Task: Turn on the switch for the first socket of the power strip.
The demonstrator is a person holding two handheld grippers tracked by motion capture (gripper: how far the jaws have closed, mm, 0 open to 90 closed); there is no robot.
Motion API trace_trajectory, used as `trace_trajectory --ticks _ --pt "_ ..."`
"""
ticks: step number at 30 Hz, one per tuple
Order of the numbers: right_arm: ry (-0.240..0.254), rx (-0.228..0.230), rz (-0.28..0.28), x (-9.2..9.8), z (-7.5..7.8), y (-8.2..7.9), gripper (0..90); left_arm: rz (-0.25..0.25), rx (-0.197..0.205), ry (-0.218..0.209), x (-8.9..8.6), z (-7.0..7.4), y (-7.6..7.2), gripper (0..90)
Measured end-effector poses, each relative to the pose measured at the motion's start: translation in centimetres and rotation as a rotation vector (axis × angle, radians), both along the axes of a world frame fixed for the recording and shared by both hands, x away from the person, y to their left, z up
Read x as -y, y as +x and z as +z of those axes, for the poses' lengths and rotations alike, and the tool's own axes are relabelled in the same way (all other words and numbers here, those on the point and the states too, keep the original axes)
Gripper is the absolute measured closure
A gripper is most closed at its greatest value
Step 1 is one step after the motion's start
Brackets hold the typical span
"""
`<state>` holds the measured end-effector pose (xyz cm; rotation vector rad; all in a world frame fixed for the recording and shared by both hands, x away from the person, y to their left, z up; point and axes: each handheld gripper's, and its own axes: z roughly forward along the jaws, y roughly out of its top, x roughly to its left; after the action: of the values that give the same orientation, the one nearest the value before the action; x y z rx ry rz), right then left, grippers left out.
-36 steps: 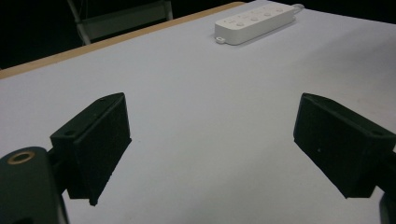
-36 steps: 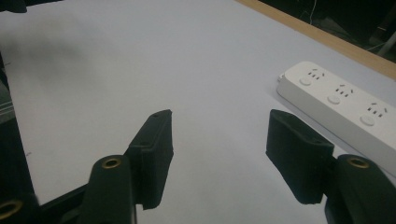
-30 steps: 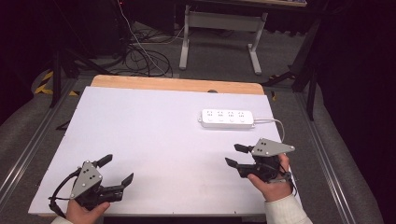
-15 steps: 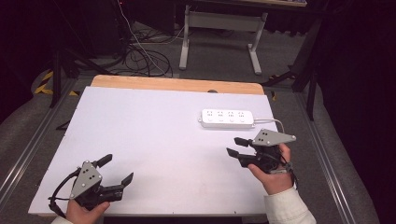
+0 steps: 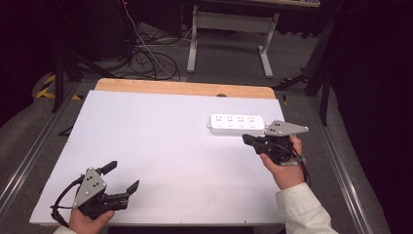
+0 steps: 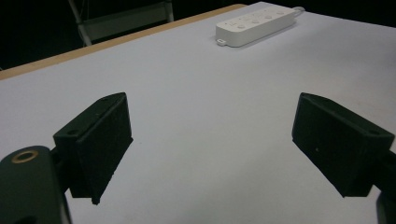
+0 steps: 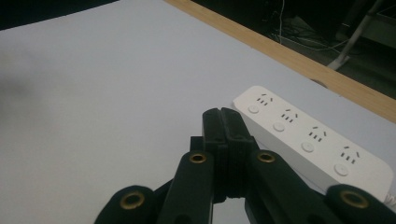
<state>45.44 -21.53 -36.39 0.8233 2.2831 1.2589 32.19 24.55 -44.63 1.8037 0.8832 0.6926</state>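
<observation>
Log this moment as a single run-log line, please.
left gripper: open, empty, near table edge | right gripper: jaws just closed, nothing between, beside white four-button plastic power strip | strip: flat on white table, untouched

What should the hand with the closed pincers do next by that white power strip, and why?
Probably ease the right gripper forward and down onto a round button of the power strip. Its jaws have just closed, pressed together with nothing between them, like a poking tip, and they sit just short of the strip's near edge. The left gripper rests open, far off.
</observation>
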Motion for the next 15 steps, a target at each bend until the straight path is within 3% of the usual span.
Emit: trace_trajectory --ticks 15 --pt "0.0 -0.031 -0.13 1.0 -0.2 4.1 90.0 0.002 -0.006 -0.002 0.1 -0.1 0.2 12.6"
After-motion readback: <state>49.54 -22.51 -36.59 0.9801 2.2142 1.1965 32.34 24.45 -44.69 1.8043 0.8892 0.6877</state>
